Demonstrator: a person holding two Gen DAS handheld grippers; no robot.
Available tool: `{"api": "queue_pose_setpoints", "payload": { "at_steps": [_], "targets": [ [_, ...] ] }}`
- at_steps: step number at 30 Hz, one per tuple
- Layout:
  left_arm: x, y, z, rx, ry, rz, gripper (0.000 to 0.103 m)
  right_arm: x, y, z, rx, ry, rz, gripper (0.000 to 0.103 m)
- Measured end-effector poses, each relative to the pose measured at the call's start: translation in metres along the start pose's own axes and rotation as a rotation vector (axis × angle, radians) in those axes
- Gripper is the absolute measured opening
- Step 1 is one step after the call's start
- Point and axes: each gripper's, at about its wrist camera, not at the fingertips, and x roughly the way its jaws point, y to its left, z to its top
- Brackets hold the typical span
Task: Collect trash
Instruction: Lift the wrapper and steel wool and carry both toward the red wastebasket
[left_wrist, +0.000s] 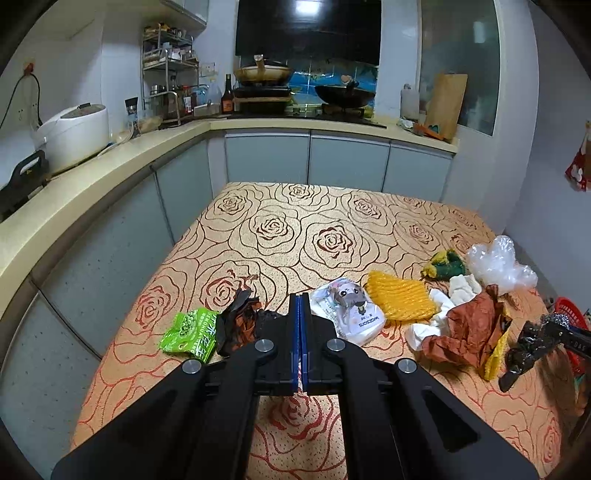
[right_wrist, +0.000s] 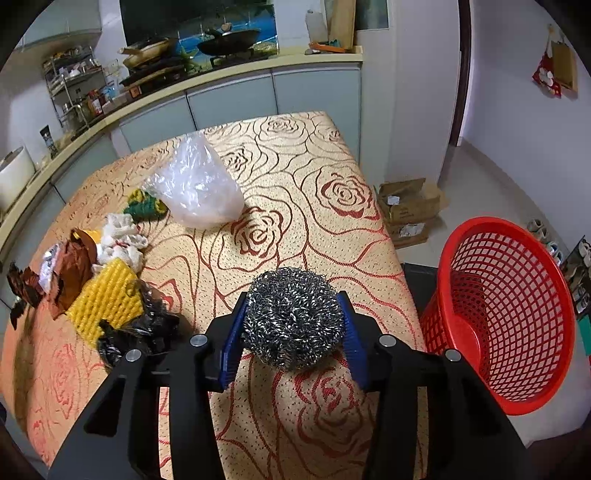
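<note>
Scourer (right_wrist: 293, 317) pinched between both blue pads (right_wrist: 231, 345) of right gripper (right_wrist: 293, 325), a steel-wool ball bulging above the fingers, over table (right_wrist: 295, 184) near its right edge. Red basket (right_wrist: 517, 332) on floor just right of table, tilted, mouth toward camera, nothing visible inside. Left gripper (left_wrist: 300, 343) fully shut, blue pads (left_wrist: 295, 332) pressed together, nothing between them, above near side of table (left_wrist: 280, 229). Trash scattered in a row across the rose-patterned cloth: green packet (left_wrist: 188, 330) farthest left, dark crumpled wrapper (left_wrist: 238, 321) touching it, white pouch (left_wrist: 349, 312) with cartoon print just right of the shut fingers, yellow mesh (left_wrist: 400, 299) beside that, white tissue (left_wrist: 428, 325) and brown paper (left_wrist: 469, 328) overlapping further right, green-yellow cloth (left_wrist: 445, 264) and clear bag (left_wrist: 498, 264) behind them near far right edge. Black plastic (right_wrist: 140, 332) crumpled against yellow mesh (right_wrist: 107, 299) close to right gripper's left finger. Right gripper (left_wrist: 554, 326) visible at far right of left view, scourer (left_wrist: 559, 318) only a small grey glint at its tip. Cardboard box (right_wrist: 410, 206) on floor beyond basket. Kitchen counter (left_wrist: 110, 166) with rice cooker (left_wrist: 74, 134) and wok (left_wrist: 345, 95) behind table.
</note>
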Motion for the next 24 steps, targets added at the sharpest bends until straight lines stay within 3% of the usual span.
{"api": "queue_pose_setpoints", "payload": {
  "at_steps": [5, 10, 12, 13, 14, 19, 24],
  "targets": [
    [-0.015, 0.002, 0.006, 0.004, -0.031, -0.011, 0.000, -0.017, -0.003, 0.003, 0.004, -0.034, 0.015, 0.045],
    [0.002, 0.009, 0.004, -0.003, 0.006, 0.011, 0.003, -0.021, -0.007, 0.001, 0.007, -0.036, 0.018, 0.045],
    [0.011, 0.010, 0.000, -0.004, 0.034, 0.011, 0.019, -0.021, -0.007, 0.001, 0.007, -0.035, 0.021, 0.045],
    [0.015, 0.010, -0.002, -0.003, 0.039, 0.017, 0.035, -0.022, -0.007, 0.001, 0.006, -0.036, 0.020, 0.045],
    [0.019, 0.010, -0.004, 0.001, 0.042, 0.023, 0.044, -0.023, -0.007, 0.000, 0.006, -0.037, 0.020, 0.045],
    [0.037, 0.010, -0.009, 0.026, 0.077, 0.026, 0.065, -0.025, -0.005, 0.002, 0.004, -0.041, 0.020, 0.045],
    [0.061, 0.011, -0.012, 0.061, 0.132, 0.055, 0.066, -0.022, 0.001, 0.003, -0.003, -0.035, 0.024, 0.045]
  ]
}}
